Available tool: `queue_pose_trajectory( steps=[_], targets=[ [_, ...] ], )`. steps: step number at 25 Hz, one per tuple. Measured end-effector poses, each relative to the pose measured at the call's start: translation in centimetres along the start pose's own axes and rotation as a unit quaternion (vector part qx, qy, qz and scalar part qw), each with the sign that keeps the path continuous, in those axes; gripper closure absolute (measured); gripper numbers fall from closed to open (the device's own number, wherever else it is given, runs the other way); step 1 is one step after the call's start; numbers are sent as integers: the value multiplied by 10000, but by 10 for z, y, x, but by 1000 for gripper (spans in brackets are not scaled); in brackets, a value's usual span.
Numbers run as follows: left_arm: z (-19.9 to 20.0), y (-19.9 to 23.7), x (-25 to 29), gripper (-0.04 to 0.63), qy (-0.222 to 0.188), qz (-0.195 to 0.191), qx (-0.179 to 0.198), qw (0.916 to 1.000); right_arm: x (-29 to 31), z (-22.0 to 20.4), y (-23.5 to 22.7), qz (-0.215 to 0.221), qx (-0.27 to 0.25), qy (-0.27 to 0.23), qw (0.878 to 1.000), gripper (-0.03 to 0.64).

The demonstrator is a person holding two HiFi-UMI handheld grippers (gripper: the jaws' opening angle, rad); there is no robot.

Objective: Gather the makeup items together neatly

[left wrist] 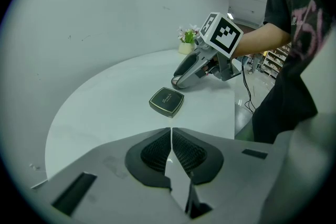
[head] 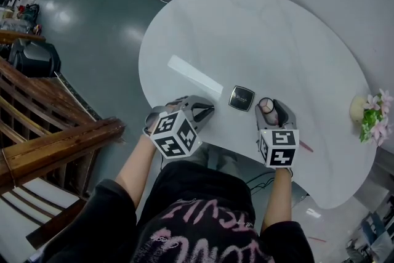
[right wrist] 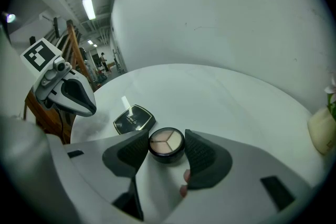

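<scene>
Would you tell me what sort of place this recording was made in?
Probably a large workshop or showroom hall, not a home: a white table stands on a glossy grey floor, a wooden stair railing runs beside it, and long strip lights line a high ceiling.

Glossy smooth white table [head: 258, 34]; shiny black compact [head: 241, 98]; glossy black plastic eyeshadow pot [right wrist: 166, 144].

No legible txt, compact [left wrist: 167, 100] script too small, shirt [head: 203, 232] print garbled

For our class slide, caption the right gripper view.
Right gripper grips a round three-shade makeup pot near a black square compact on a white table.
</scene>
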State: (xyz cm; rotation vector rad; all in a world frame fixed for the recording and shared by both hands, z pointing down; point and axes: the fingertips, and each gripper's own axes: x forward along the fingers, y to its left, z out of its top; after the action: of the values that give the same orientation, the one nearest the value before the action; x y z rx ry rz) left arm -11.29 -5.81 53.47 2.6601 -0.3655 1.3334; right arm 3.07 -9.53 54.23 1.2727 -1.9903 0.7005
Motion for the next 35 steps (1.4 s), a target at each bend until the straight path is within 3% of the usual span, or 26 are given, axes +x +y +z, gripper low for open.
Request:
queue_pose_trajectory(
  steps=[19,29,35],
  targets=[
    [-1,-9,3,575,105,-66,91,9999,2,-11,8,148,111,-9,9998,342],
    [9,-13,2,575,-91,-10,-78,9999,-19,-11,1,14,-53,-187,9998,341],
    [22,-29,9,577,-164,-104,34,9998,-46,-23,-19,-332,-131,-251,9990,422]
  ],
)
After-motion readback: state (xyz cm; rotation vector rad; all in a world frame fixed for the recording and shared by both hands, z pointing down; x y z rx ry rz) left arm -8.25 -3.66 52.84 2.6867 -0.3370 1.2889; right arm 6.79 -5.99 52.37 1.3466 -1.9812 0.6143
